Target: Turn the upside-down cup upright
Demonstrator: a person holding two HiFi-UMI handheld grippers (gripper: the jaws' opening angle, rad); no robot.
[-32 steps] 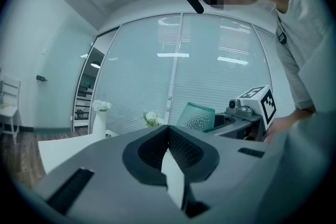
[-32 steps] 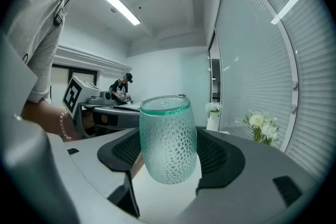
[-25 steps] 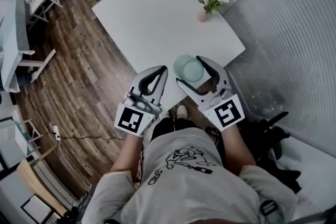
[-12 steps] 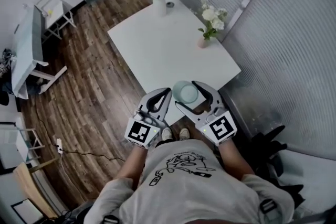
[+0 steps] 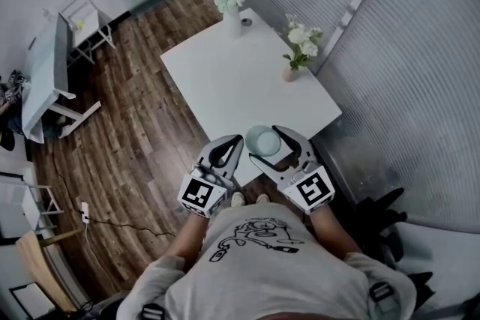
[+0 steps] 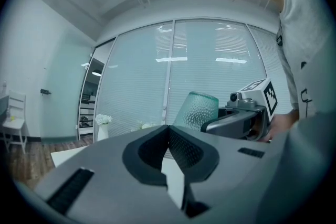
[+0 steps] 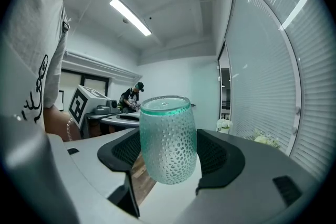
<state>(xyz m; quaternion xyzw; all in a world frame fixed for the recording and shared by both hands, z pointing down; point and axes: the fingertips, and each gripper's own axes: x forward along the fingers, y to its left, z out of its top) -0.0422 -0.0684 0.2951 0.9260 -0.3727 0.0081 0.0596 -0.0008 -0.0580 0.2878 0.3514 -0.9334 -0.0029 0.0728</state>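
Over the white square table's (image 5: 240, 79) near corner, the right gripper (image 7: 169, 150) pinches the pale-green dimpled glass cup (image 7: 167, 131) mid-wall, which is probably light, rigid and breakable; the left gripper (image 6: 168, 134) is closed and empty.

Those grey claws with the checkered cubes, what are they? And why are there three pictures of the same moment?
They are hand-held grippers: a person holds one in each hand, and there is no robot arm. The head view comes from a camera on the person's head, looking down. The other two views come from cameras riding on each gripper, looking along its jaws. On the white table stand a vase of white flowers and a second vase, both away from the person. The right gripper has its jaws closed on a teal dimpled cup. The left gripper is shut and holds nothing.
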